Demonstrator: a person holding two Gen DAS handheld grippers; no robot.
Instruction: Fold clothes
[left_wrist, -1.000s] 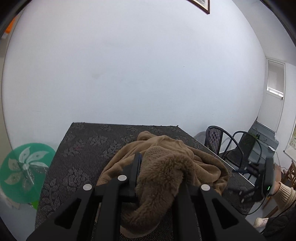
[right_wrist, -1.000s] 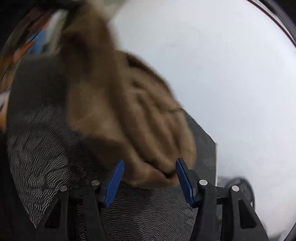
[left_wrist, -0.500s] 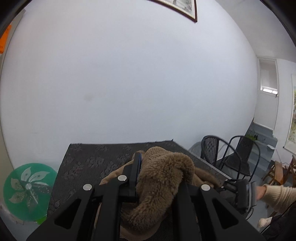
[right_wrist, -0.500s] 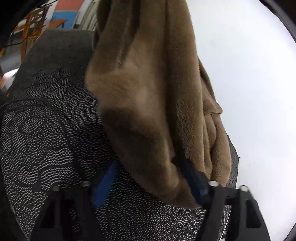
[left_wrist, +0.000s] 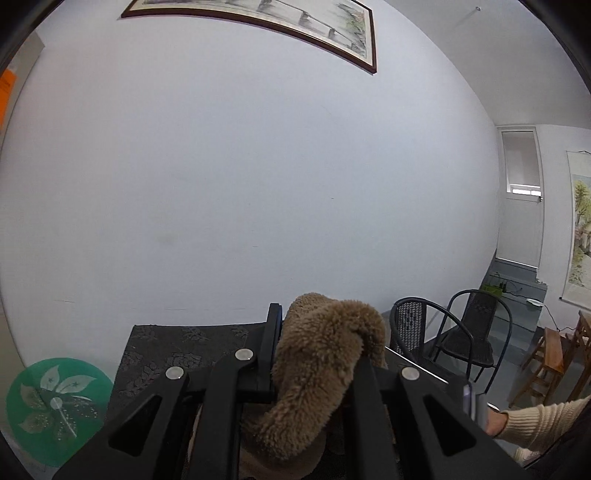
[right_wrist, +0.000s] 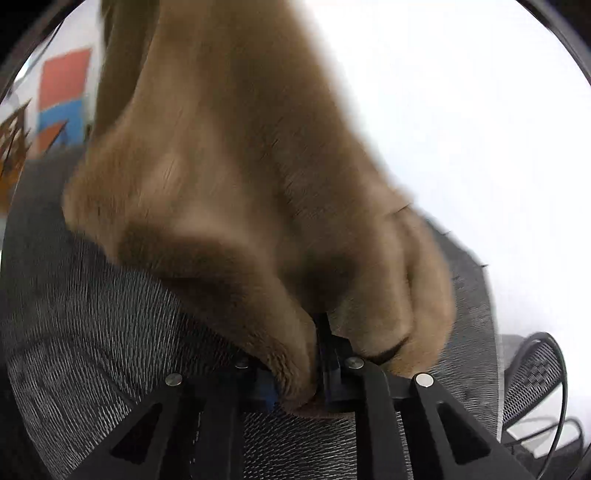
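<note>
A brown fleece garment (right_wrist: 236, 177) hangs bunched, one fuzzy fold pinched in the left gripper (left_wrist: 314, 354), a lower fold in the closing right gripper (right_wrist: 299, 373)

The left gripper (left_wrist: 317, 354), clamped on a fold of the brown fleece garment (left_wrist: 317, 369), has risen and tipped up: more wall and a framed picture (left_wrist: 258, 26) now show, and less of the dark patterned table (left_wrist: 173, 347). The right gripper (right_wrist: 314, 369), wide open a second ago, is closing, with a bunch of fleece (right_wrist: 258, 184) pinched between its jaws. The garment now hangs taller and fills that view.
</note>
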